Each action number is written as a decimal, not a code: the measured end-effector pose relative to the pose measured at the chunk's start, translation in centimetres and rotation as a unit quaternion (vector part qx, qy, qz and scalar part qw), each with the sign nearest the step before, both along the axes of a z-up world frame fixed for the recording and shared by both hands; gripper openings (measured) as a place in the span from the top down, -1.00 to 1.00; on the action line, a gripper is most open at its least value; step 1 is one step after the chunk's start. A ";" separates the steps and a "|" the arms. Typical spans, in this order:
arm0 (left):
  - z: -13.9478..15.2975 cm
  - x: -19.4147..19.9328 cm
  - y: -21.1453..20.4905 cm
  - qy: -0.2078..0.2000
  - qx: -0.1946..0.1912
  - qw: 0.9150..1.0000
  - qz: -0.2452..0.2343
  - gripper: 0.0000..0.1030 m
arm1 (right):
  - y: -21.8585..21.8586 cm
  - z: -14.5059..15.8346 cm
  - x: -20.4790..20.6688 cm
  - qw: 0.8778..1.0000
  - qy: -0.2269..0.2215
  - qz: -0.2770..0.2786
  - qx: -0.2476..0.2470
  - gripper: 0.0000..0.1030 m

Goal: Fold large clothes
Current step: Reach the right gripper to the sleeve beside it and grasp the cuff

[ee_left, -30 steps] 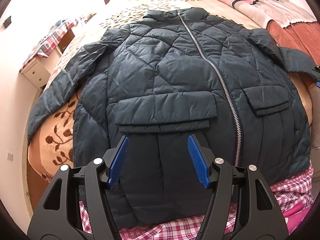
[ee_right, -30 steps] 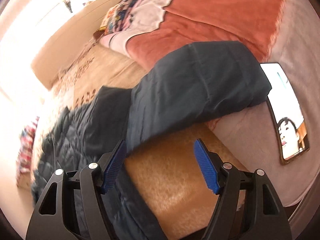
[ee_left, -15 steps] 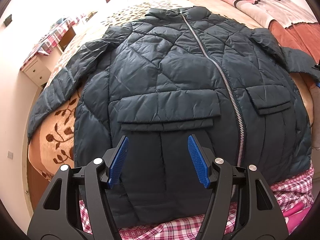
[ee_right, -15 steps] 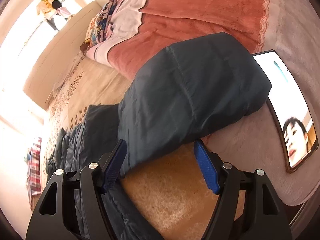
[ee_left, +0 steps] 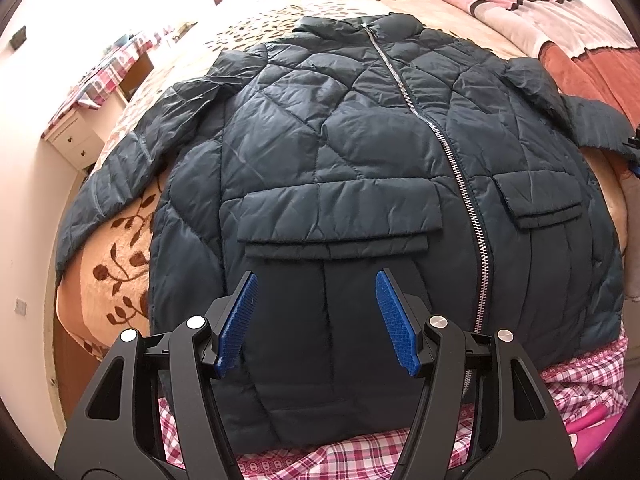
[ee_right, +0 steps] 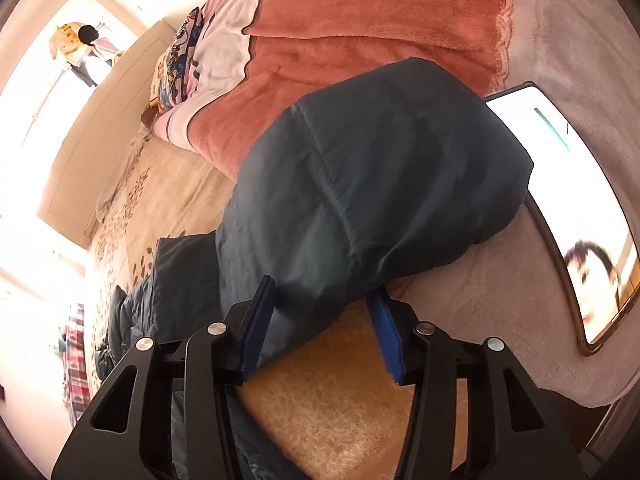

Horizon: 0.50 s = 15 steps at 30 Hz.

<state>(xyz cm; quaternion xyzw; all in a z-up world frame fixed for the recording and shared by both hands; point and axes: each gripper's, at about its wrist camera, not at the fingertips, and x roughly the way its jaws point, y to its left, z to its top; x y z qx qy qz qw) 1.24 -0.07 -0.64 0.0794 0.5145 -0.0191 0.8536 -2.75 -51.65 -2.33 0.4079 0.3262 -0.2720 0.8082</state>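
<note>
lying flat across the bed (ee_left: 120, 240), face up and zipped: a dark quilted jacket (ee_left: 360, 168), collar at the far end, hem nearest, long axis running straight away from the left gripper (ee_left: 316, 320). stretching off to each side, the two sleeves, roughly crosswise to the zip (ee_left: 452, 152).

hovering over the hem below the big pocket flap (ee_left: 336, 216), the left gripper, jaws wide apart, nothing between the blue pads, clear of the cloth as far as can be told.

reaching the far sleeve (ee_right: 372, 192) from its lower edge, the right gripper (ee_right: 324, 332), clearly the nearer hand to it. closing now, with a fold of sleeve cloth bulging between the jaws; probably not yet pinched firmly, though blur makes the contact hard to read. sleeve lying slantwise ahead of this gripper, cuff end up and to the right, resting against a phone (ee_right: 580, 216) on the blanket (ee_right: 380, 32).

shown only from the left wrist: the whole body, both pockets, the other sleeve trailing down over the bed's edge. shown only from the right wrist: the sleeve up close, the phone, the actual bite on the cloth.
</note>
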 end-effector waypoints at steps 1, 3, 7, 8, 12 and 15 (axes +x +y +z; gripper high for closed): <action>0.0 0.0 0.0 0.000 0.000 1.000 0.001 -0.19 | 0.0 0.0 -0.1 1.000 -0.001 -0.001 -0.001 0.04; -0.1 0.0 0.1 0.002 -0.001 1.000 0.003 -0.19 | 0.0 0.1 -0.1 1.000 -0.001 -0.002 -0.003 0.04; -0.1 0.0 0.0 0.001 0.000 1.000 0.001 -0.19 | -0.1 0.5 0.2 1.000 0.009 -0.004 -0.024 0.24; -0.1 0.0 -0.1 0.000 0.000 1.000 -0.001 -0.19 | -0.1 0.5 0.3 0.999 0.012 -0.002 -0.030 0.34; 0.0 -0.1 -0.4 -0.005 0.003 1.000 -0.009 -0.19 | -0.2 1.0 0.5 0.999 0.019 0.006 -0.051 0.64; 0.2 -0.1 -0.3 -0.007 0.001 1.000 -0.008 -0.19 | 0.0 2.0 0.6 0.997 0.013 0.012 -0.071 0.73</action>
